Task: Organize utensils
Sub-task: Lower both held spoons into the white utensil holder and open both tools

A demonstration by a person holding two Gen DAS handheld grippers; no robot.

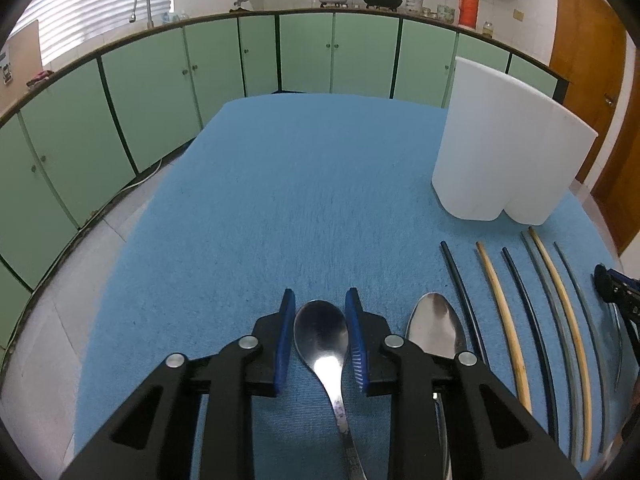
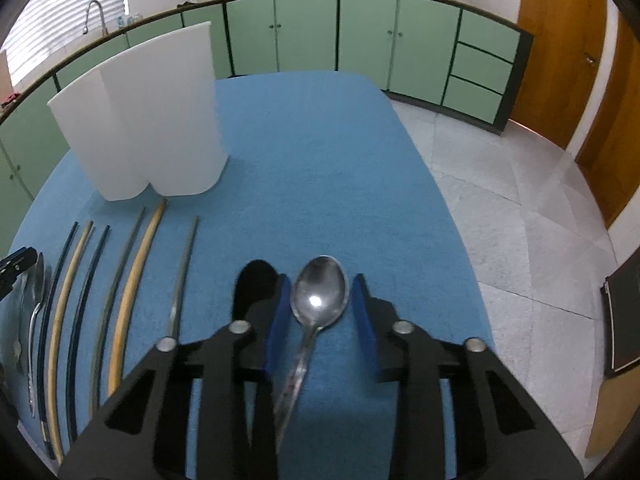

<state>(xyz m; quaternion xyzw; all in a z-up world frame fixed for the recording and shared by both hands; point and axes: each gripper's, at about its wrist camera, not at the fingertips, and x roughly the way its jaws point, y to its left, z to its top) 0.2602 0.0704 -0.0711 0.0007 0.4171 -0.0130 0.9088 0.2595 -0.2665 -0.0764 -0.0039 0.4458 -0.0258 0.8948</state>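
Note:
My left gripper (image 1: 320, 300) is shut on the bowl of a steel spoon (image 1: 320, 332) that lies on the blue cloth (image 1: 280, 200); both blue pads sit against its sides. A second spoon (image 1: 436, 324) lies just right of it, partly under the right finger. My right gripper (image 2: 320, 280) is shut around another spoon (image 2: 320, 292), whose blurred handle slants back under the left finger. Several chopsticks (image 2: 132, 280) lie side by side between the two grippers. A white utensil holder (image 2: 148, 120) stands upright beyond them.
The table's far and right edges drop to a tiled floor (image 2: 520, 200). Green cabinets (image 1: 160, 80) run along the back wall, with a wooden door (image 2: 560, 40) at the right. The right gripper's tip (image 1: 612, 284) shows at the left view's right edge.

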